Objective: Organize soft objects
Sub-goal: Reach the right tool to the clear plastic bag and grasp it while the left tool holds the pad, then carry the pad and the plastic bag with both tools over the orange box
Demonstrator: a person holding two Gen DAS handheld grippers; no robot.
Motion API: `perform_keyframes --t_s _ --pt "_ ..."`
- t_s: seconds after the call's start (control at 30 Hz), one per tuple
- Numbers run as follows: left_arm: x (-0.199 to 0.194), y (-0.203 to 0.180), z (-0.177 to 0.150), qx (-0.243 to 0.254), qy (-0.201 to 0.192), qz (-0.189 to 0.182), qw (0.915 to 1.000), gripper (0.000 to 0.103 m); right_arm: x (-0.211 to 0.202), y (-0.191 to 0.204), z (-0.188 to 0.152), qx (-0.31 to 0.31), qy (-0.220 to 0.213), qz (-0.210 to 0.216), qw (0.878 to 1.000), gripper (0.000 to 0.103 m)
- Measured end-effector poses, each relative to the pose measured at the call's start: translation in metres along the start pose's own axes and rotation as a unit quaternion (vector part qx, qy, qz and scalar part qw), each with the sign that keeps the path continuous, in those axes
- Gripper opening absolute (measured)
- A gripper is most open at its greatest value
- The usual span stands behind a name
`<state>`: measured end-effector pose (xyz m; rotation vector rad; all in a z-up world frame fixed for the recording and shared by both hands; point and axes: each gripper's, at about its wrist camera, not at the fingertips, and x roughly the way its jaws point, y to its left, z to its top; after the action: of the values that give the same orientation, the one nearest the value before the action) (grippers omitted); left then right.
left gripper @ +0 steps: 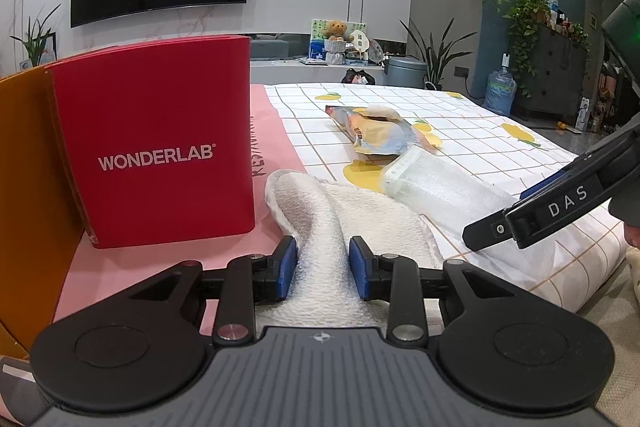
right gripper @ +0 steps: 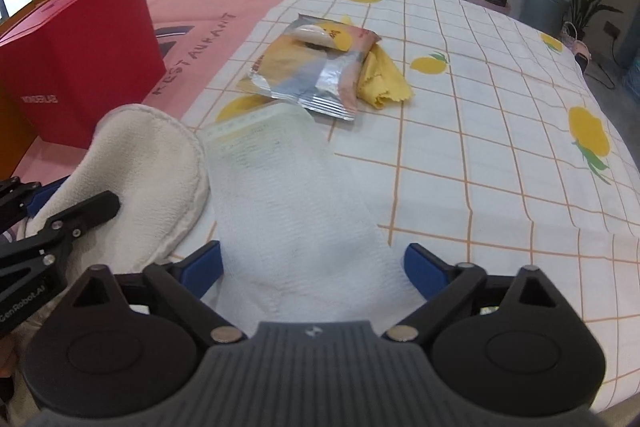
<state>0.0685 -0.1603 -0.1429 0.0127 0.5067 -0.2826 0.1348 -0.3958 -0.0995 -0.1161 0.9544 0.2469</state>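
A cream towel (left gripper: 320,215) lies at the table's near edge, and my left gripper (left gripper: 323,267) is shut on a raised fold of it. The towel also shows at the left of the right wrist view (right gripper: 148,163). A clear bubble-wrap pouch (right gripper: 288,195) lies to the right of the towel. My right gripper (right gripper: 312,267) is open with its fingers on either side of the pouch's near end. Farther back lie a foil snack bag (right gripper: 308,67), a small pale pad (right gripper: 312,35) on top of it, and a yellow cloth (right gripper: 384,79) beside it.
A red WONDERLAB box (left gripper: 156,143) stands at the left on the pink part of the tablecloth (left gripper: 280,131), with an orange panel (left gripper: 24,187) behind it. The checked cloth with lemon prints (right gripper: 500,131) covers the right side of the table.
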Motion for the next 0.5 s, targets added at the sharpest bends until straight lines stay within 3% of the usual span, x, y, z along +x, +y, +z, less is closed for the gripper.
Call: perform_keyframes --t_s 0.3,0.5 --pt "0.0 0.0 0.0 0.001 0.0 0.001 1.0 0.038 -0.007 0.014 0.004 -0.009 0.008 0.0 1.0 0.064" --pt "0.001 0.002 -0.001 0.005 -0.004 -0.007 1.0 0.031 -0.011 0.032 0.007 -0.022 0.017 -0.005 1.0 0.032"
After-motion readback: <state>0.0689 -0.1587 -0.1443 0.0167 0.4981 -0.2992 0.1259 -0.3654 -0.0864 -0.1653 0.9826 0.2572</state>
